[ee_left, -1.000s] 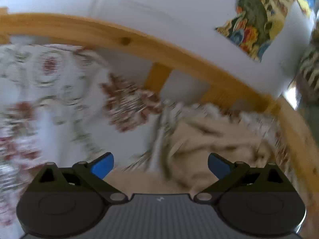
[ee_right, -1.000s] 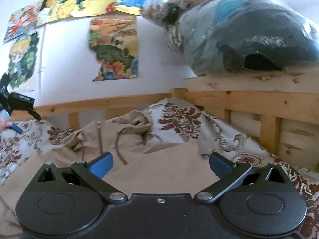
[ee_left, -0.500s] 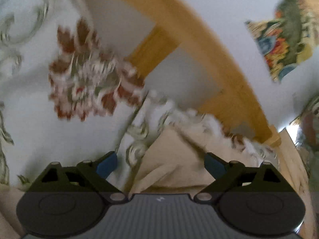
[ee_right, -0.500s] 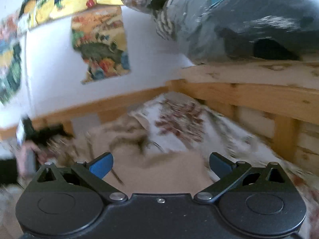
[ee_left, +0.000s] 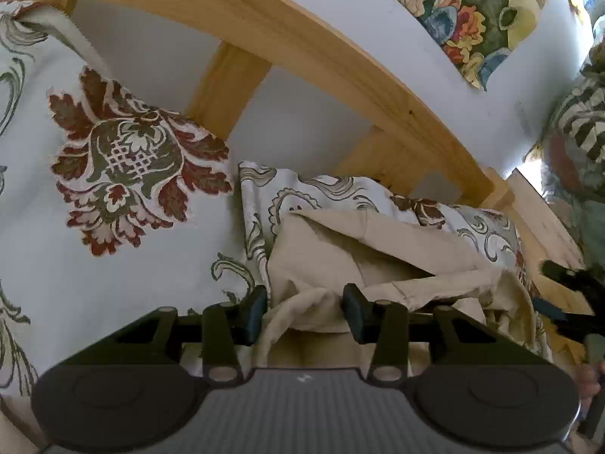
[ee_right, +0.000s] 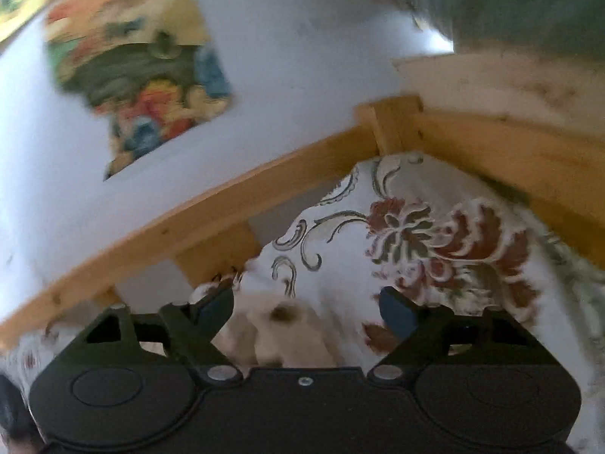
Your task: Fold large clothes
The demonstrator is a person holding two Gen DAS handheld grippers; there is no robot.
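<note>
Left gripper (ee_left: 304, 310): the fingers (ee_left: 255, 312) stand at a narrow spacing with a bunched fold of the beige garment (ee_left: 378, 261) between them. Cloth touches both pads, but whether it is firmly clamped cannot be told.

The beige garment lies crumpled on the floral bedspread (ee_left: 124, 174), extending ahead and to the right of the left gripper. The right gripper (ee_left: 567, 302) appears at the far right edge of the left wrist view, beside the garment.

Right gripper (ee_right: 306, 306): the fingers (ee_right: 393, 310) stand fairly wide apart. A pale, blurred lump of the garment (ee_right: 272, 329) sits low between them; contact cannot be told.

Beyond the bedspread (ee_right: 416, 234) runs the wooden bed rail (ee_left: 340, 60), joined at a corner post (ee_right: 393, 125). Behind the rail is a white wall (ee_left: 340, 0) carrying a colourful poster (ee_right: 140, 83).
</note>
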